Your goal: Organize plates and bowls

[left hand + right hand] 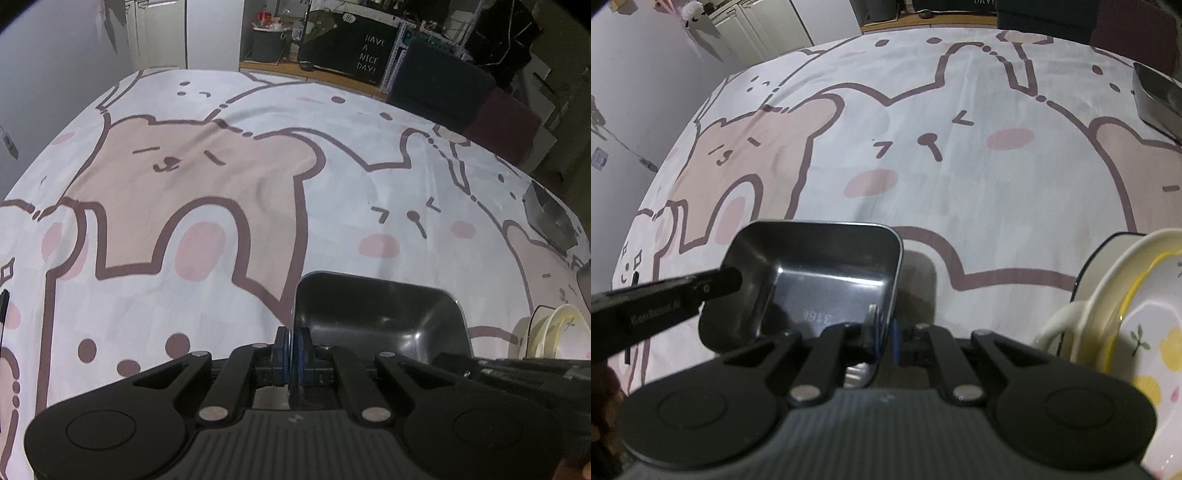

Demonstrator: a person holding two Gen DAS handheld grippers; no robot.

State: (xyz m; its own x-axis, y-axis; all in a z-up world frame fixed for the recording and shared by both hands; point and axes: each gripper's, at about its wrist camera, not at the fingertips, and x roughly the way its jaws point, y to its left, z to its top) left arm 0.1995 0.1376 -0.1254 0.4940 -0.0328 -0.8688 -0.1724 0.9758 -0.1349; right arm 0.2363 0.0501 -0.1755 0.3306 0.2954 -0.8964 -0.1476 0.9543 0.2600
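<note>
**Steel tray pinched at both side walls**

The left gripper [293, 354] and the right gripper [882, 338] are each clenching a thin side wall of the same rectangular metal tray [827, 280], one on either side, and holding it low over the cartoon-print cloth on the surface [221, 221].

The tray is looking stiff, light and slick, so the blue pads [304, 347] are gripping only a narrow rim; taking hold mid-wall on both sides seems the steadier choice, since a polished edge could be sliding out.

Beside it, a stack of ceramic dishes [1137, 317] is looking heavier and chip-prone.

Whether the tray is touching the cloth is hard to tell: its underside is hidden. Another metal container [550, 218] is being cut off at the frame edge.
</note>
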